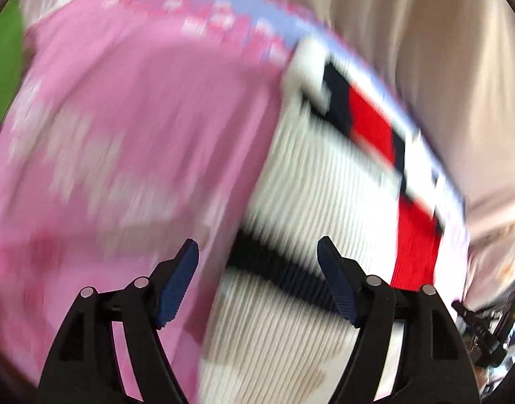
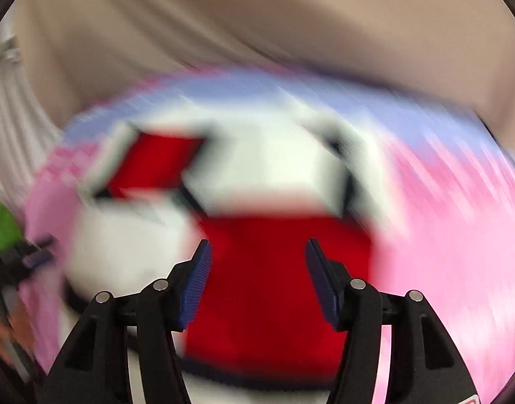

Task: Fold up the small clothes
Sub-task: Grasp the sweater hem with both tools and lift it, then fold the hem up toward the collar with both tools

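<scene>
Beige sheet (image 1: pixel 442 50) underneath, rumpled. Lying on it: pink cloth (image 1: pixel 122 134), with white-red-black ribbed garment (image 1: pixel 318 181) flat on top. Left gripper (image 1: pixel 257 282) and right gripper (image 2: pixel 257 282) both agape, empty, above it. Looks partly folded; blur prevents certainty.

Motion blur smears the pink garment (image 1: pixel 105 128) and striped knit (image 2: pixel 264 269).
</scene>
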